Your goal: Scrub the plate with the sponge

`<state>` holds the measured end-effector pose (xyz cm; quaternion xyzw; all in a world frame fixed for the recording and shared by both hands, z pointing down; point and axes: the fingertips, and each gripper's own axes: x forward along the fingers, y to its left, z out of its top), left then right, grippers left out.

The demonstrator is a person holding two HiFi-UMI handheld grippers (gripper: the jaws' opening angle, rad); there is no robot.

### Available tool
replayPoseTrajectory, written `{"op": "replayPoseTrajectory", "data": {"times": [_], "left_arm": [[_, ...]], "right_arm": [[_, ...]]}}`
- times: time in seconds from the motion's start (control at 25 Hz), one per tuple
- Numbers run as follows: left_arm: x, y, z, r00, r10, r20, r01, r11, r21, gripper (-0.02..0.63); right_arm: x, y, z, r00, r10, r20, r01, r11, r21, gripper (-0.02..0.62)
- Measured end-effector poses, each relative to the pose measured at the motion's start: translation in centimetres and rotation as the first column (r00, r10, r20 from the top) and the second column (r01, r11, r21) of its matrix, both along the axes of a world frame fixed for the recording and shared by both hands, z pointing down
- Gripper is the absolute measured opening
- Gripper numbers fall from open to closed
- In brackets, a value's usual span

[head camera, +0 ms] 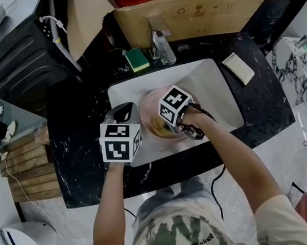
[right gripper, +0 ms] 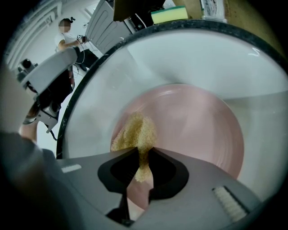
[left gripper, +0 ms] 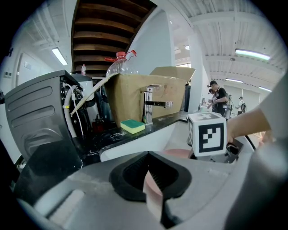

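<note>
A pink plate (head camera: 150,107) sits tilted in the white sink (head camera: 211,84). My left gripper (head camera: 124,114) is shut on the plate's left rim; in the left gripper view the pink rim (left gripper: 154,191) runs between the jaws of the left gripper (left gripper: 151,179). My right gripper (head camera: 169,125) is shut on a yellow sponge (head camera: 159,128). In the right gripper view that sponge (right gripper: 136,133) sticks out of the right gripper (right gripper: 141,158) and presses on the plate's face (right gripper: 198,126). The right gripper's marker cube (left gripper: 207,134) hides part of the plate from the left.
A green and yellow sponge (head camera: 137,59) lies on the black counter behind the sink, beside the faucet (head camera: 162,45). An open cardboard box (head camera: 193,10) with a bottle stands at the back. A pale pad (head camera: 238,68) lies right of the sink. A dark appliance (head camera: 15,54) stands at left.
</note>
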<state>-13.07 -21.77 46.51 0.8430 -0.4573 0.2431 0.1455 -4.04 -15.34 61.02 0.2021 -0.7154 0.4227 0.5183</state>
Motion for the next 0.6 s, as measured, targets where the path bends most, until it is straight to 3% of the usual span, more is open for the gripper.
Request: {"op": "replayPoseTrajectory", "data": {"times": [0.6], "left_arm": [[0.8, -0.2, -0.2, 1.0, 0.01, -0.003, -0.01, 1.0, 0.001, 0.005]], "right_arm": [[2.2, 1.0, 0.0, 0.999, -0.039, -0.022, 0.037, 0.998, -0.054, 0.063]]}}
